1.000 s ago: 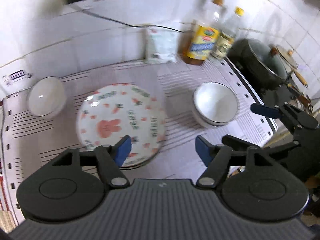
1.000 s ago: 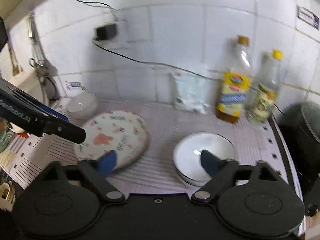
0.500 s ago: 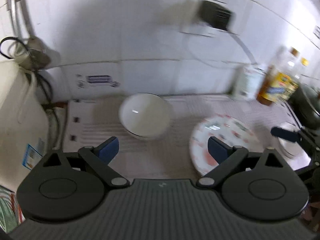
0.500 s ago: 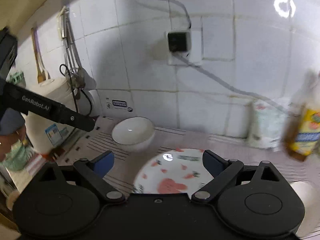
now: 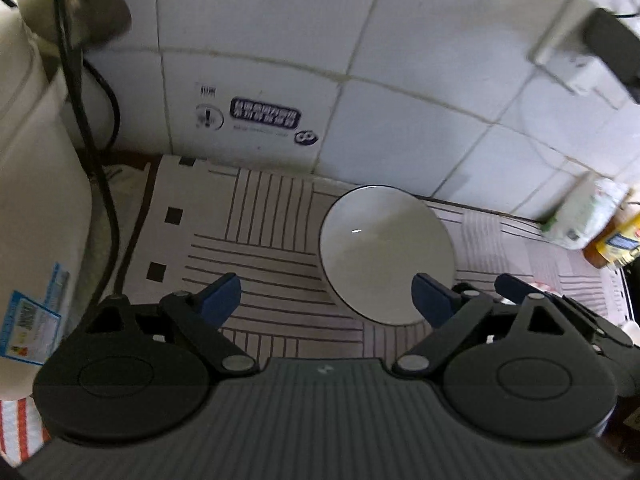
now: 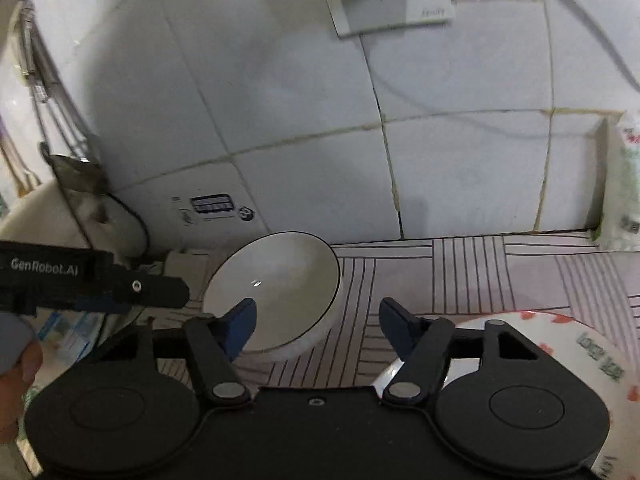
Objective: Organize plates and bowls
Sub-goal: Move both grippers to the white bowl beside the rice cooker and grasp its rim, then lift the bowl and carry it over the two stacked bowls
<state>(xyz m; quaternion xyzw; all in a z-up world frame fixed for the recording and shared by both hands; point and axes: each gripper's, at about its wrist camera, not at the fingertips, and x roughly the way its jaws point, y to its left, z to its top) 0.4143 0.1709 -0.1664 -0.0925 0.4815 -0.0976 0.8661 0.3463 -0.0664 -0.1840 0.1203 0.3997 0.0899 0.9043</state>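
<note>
Both hands are swinging over from the stacked bowls side to the far left of the counter, so the white bowl (image 5: 386, 256) that was sitting off at the edge a second ago is now right in front of both cameras.

The left gripper (image 5: 326, 300) is standing spread wide, its jaws easing in just a touch after opening up, nothing between them. The bowl is sitting just ahead and toward its right finger, on the striped mat (image 5: 256, 240) near the tiled wall (image 5: 400, 80).

The right gripper (image 6: 316, 320) is half spread, its jaws closing in from wide over the last moment. Its left finger is overlapping the bowl's near rim, but I'm not seeing the pads actually pinching anything yet. The bunny plate (image 6: 580, 356) is lying low and to its right, untouched.

My read: they're going for this lone bowl, probably to move it over with the others. The right one looks like it's lining up on the rim; the grab itself isn't made yet.
</note>
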